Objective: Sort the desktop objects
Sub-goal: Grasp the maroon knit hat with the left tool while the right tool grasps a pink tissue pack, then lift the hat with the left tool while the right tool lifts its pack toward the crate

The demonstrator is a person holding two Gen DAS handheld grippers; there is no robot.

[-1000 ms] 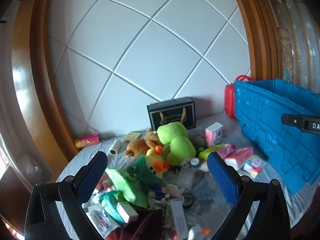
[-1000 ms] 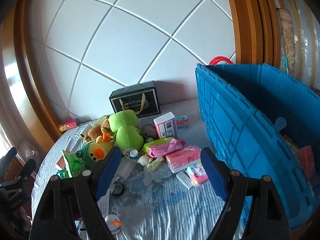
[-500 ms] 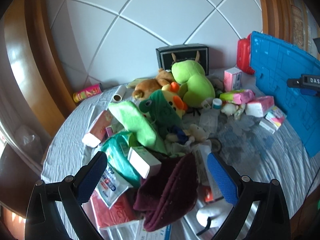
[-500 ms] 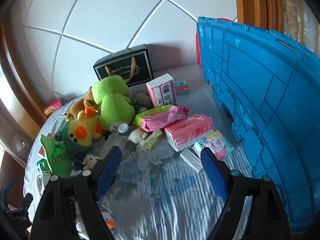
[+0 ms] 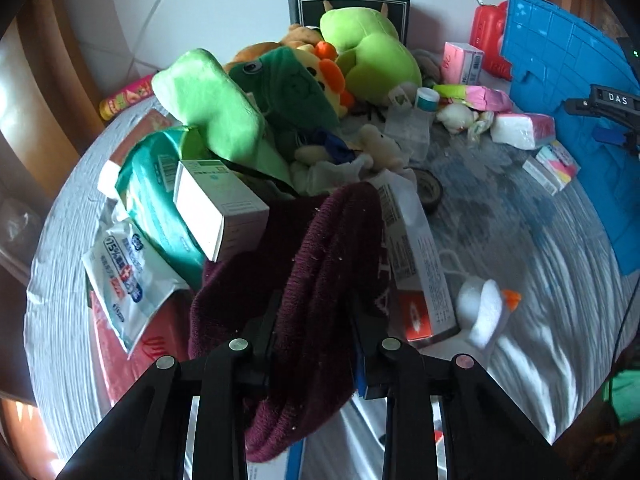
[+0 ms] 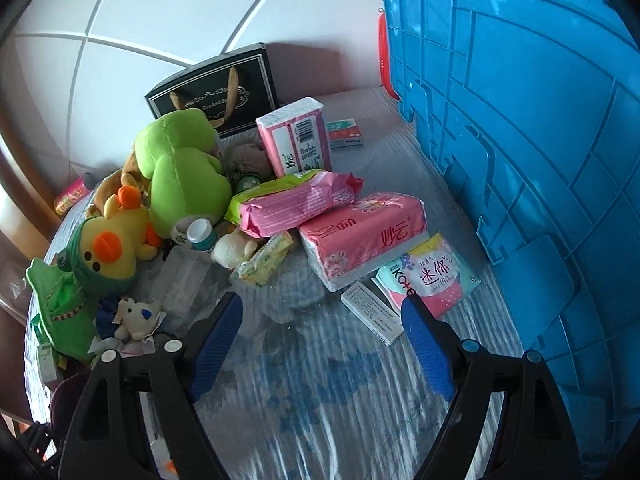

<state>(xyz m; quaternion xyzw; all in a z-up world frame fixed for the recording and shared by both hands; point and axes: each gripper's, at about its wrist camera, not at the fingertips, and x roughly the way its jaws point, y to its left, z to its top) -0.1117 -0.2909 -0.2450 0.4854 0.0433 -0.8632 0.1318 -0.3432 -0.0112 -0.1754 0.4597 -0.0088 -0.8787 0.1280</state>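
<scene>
While one maroon beanie (image 5: pixel 320 280) fills left fingers (image 5: pixel 356 312).

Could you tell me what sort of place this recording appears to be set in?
Probably a room at home: a cloth-covered table against a white panelled wall, cluttered with plush toys and tissue packs beside a blue crate.

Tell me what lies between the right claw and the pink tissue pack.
In the right wrist view, a small white box lies between the open right claw and the pink tissue pack.

Left gripper (image 5: pixel 314 344) clamped closed; right gripper (image 6: pixel 320 344) spread wide.
</scene>
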